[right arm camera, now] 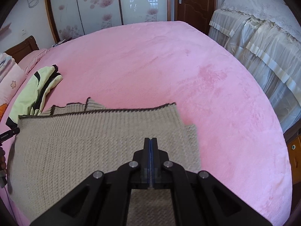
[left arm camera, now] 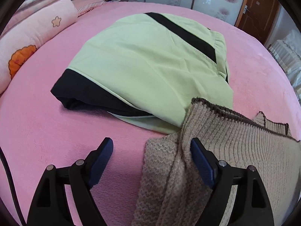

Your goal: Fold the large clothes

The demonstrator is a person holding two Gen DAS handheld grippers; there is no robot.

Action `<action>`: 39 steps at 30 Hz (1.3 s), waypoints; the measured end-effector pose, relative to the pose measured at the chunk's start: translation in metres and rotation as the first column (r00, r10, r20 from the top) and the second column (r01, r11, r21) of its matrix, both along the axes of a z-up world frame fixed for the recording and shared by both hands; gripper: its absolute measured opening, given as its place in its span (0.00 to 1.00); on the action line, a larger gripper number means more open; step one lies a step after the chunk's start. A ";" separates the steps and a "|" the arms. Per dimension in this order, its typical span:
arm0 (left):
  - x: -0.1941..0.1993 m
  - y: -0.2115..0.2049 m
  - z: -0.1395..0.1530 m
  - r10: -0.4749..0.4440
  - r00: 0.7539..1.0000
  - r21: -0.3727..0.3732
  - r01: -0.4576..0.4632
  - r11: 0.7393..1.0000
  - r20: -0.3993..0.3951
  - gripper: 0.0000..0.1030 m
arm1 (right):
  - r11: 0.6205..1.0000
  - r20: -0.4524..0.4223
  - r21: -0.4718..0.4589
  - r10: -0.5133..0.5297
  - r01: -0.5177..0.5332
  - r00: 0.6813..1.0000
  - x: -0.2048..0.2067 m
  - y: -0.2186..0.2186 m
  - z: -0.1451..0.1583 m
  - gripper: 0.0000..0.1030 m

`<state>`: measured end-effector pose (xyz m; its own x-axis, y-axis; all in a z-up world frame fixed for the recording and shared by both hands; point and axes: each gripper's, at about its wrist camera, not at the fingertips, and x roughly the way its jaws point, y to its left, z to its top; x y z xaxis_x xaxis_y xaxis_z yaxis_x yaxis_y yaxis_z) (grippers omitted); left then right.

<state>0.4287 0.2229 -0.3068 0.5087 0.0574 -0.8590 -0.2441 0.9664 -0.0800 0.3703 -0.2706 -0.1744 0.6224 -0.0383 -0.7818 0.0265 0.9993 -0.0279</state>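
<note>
A beige knitted sweater (right arm camera: 94, 137) with a dark brown trim lies on the pink bed (right arm camera: 169, 66). In the left wrist view its left edge (left arm camera: 169, 169) lies between the fingers of my left gripper (left arm camera: 151, 145), which is open. My right gripper (right arm camera: 151, 139) is shut above the sweater's right part, with nothing visible between its pads. A folded light green and black garment (left arm camera: 150, 62) lies beyond the sweater, on the left of the bed (left arm camera: 37, 131), and shows in the right wrist view (right arm camera: 35, 92).
A pink quilt with flower prints (left arm camera: 28, 37) lies at the bed's left. Sliding wardrobe doors (right arm camera: 94, 5) and a brown door (right arm camera: 195, 0) stand behind. White draped furniture (right arm camera: 263, 47) stands right of the bed.
</note>
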 end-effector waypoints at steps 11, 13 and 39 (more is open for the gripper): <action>-0.050 0.036 0.064 0.102 0.991 -0.133 -0.090 0.987 0.089 0.80 | 0.993 0.043 0.083 0.076 -0.080 0.996 -0.045 0.054 0.031 0.00; -0.071 0.037 0.073 0.087 0.992 -0.126 -0.075 0.989 0.091 0.80 | 0.990 0.045 0.109 0.088 -0.092 0.995 -0.052 0.063 0.037 0.00; -0.279 -0.051 -0.010 0.025 0.999 -0.679 -0.034 0.733 -0.023 0.80 | 0.957 0.085 0.138 0.244 -0.254 0.966 -0.160 0.164 0.027 0.15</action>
<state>0.1494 0.1717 -0.3172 0.5066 -0.5293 -0.6807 -0.2765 0.6480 -0.7097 0.2106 -0.1068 -0.1474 0.6485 0.2363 -0.7236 -0.2270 0.9674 0.1125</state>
